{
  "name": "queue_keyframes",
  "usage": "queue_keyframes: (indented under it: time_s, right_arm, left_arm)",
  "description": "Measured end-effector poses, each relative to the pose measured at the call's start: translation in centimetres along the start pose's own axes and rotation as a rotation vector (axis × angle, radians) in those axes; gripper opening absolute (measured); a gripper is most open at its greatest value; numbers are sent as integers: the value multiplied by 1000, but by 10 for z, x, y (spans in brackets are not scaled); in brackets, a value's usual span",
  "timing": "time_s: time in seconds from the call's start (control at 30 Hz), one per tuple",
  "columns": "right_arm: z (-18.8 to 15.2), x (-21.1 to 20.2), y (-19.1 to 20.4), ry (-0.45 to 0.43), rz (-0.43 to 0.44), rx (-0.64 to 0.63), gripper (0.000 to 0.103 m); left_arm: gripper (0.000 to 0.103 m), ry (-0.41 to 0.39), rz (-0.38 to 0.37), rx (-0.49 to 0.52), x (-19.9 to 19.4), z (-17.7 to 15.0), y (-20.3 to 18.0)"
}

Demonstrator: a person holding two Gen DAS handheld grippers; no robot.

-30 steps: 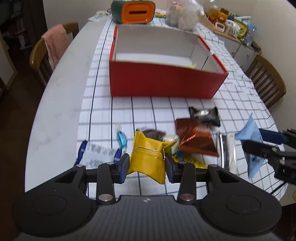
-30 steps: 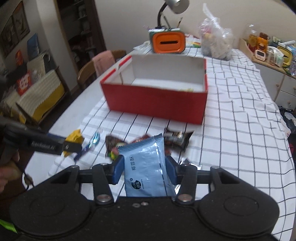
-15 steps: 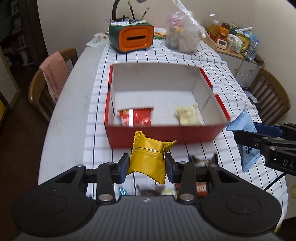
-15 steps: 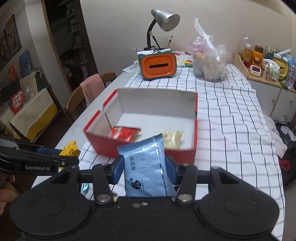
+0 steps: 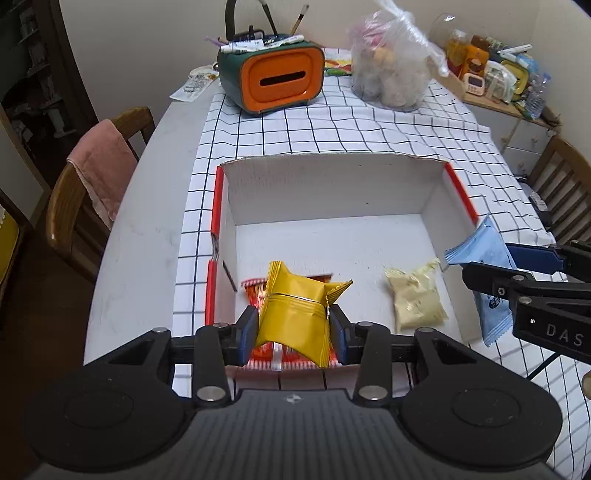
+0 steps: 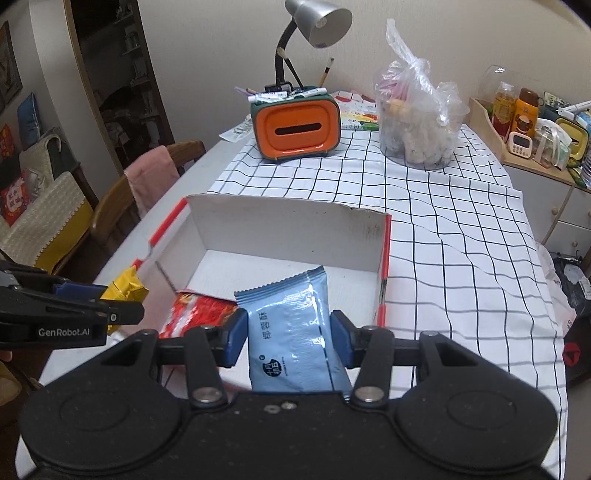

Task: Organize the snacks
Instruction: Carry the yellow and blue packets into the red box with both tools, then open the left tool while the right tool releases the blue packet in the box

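My left gripper (image 5: 293, 334) is shut on a yellow snack packet (image 5: 295, 314) and hangs over the near left part of the red box (image 5: 216, 206). On the box's white floor lie a red packet (image 5: 255, 291), partly hidden behind the yellow one, and a pale cream packet (image 5: 415, 299). My right gripper (image 6: 288, 339) is shut on a light blue snack packet (image 6: 291, 332) above the box's (image 6: 384, 251) near right side. In the left wrist view the blue packet (image 5: 480, 247) shows at the right edge. The yellow packet (image 6: 125, 288) appears at the left in the right wrist view.
An orange and green pen holder (image 5: 277, 77) and a clear plastic bag of food (image 5: 391, 74) stand behind the box on the checked cloth (image 5: 332, 129). A desk lamp (image 6: 317, 22) rises behind them. Wooden chairs (image 5: 85, 195) flank the table; a side cabinet (image 6: 535, 147) holds bottles.
Both grippers have carried their packets forward from the loose snack pile to above the box. The box's inside, with the red and cream packets, has come into view.
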State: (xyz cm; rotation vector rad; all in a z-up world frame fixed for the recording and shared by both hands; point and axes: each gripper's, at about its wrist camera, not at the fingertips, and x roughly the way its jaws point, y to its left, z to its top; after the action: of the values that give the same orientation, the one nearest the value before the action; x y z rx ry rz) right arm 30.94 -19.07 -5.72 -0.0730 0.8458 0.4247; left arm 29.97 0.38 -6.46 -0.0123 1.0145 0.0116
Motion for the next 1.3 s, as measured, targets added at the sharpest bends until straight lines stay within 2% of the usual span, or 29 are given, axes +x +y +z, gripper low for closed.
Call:
queue_keyframes:
  time_s: [0.33,0.67,0.87,1.07,1.2,1.3]
  right_arm:
    - [20,69,-16,78,-3,-31,48]
    - [19,110,-11,167,-36,-109,48]
    - [15,118,-11,186,-40,-114,48]
    - [15,112,-13,174,-37,-99,48]
    - [15,101,-15,156,-16,-75,50]
    - [15,89,-15,136,-4,-57,58]
  left_arm:
    - [40,62,44,11,53,15,-4]
    - [40,138,76,48,87,14,-12]
    - [41,160,86,57,95,8,-17]
    - [44,138,84,50,88,6,-19]
    - [54,109,79,44,78,6,-17]
    - [59,89,69,33,68,7,-14]
